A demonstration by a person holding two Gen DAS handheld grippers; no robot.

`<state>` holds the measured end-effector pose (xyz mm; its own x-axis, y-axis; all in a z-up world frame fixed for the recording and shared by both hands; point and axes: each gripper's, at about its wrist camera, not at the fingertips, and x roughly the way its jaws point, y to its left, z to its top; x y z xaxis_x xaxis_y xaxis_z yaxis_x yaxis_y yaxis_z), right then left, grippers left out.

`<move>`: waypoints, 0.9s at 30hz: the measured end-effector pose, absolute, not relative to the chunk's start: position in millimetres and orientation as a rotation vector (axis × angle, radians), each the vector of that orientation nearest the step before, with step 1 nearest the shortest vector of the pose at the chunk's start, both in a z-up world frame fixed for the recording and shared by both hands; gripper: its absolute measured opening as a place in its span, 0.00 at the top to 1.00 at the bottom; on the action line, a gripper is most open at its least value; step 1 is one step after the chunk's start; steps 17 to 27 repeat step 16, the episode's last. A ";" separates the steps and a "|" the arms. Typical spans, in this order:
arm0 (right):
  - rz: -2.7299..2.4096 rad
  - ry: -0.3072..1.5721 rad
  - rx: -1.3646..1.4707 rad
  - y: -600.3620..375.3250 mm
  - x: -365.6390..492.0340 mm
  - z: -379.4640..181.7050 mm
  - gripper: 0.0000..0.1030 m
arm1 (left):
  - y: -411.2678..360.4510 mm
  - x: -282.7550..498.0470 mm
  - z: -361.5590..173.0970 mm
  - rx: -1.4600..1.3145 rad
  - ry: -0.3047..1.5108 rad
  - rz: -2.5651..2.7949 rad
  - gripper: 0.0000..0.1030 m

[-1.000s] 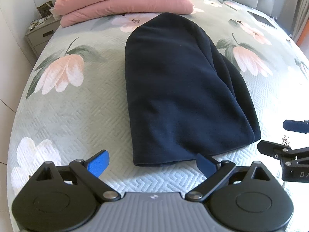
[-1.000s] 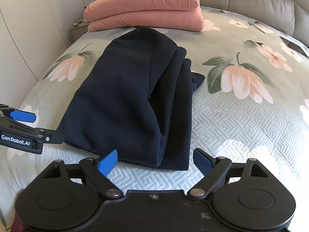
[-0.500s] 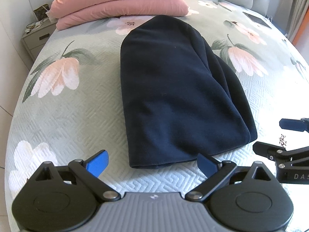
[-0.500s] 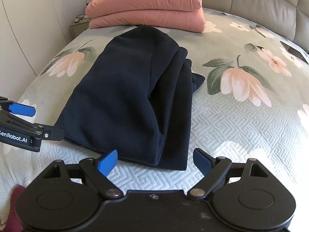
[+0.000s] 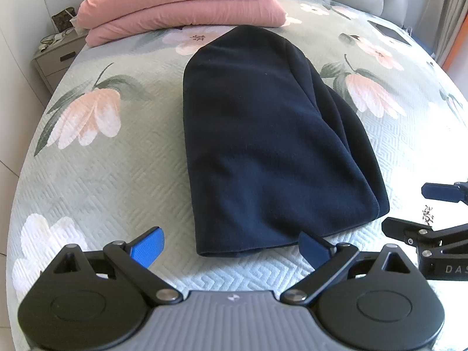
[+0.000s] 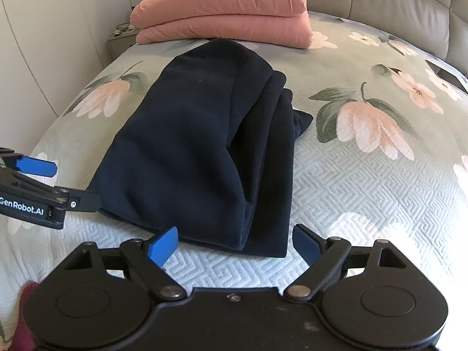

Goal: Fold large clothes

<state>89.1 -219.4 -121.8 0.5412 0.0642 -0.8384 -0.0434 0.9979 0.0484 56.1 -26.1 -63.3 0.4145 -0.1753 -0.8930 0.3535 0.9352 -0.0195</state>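
A dark navy garment (image 5: 263, 146) lies folded lengthwise on the floral bedspread (image 5: 102, 181), its layered edges along the right side; it also shows in the right wrist view (image 6: 199, 152). My left gripper (image 5: 231, 247) is open and empty, just short of the garment's near edge. My right gripper (image 6: 235, 244) is open and empty, just short of the near right corner. Each gripper shows at the edge of the other's view: the right one (image 5: 433, 207), the left one (image 6: 44, 184).
Folded pink bedding (image 5: 181, 3) is stacked at the head of the bed, also in the right wrist view (image 6: 228, 11). A bedside cabinet (image 5: 55, 58) stands at the far left. A dark flat object (image 5: 389, 32) lies far right. A padded headboard (image 6: 395, 3) runs behind.
Both grippers have drifted slightly along the near edge of the garment and stayed open. The garment has not moved.
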 end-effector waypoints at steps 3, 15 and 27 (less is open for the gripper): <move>0.070 1.003 0.028 -218.8 89.2 -122.8 0.02 | -25.8 56.4 -63.2 0.179 1.096 -0.337 0.03; 0.078 1.014 0.010 -216.6 89.7 -124.7 0.02 | -29.6 55.4 -68.2 0.226 1.082 -0.320 0.02; 0.078 1.014 0.009 -216.6 89.8 -124.8 0.02 | -31.7 54.1 -67.7 0.246 1.072 -0.315 0.02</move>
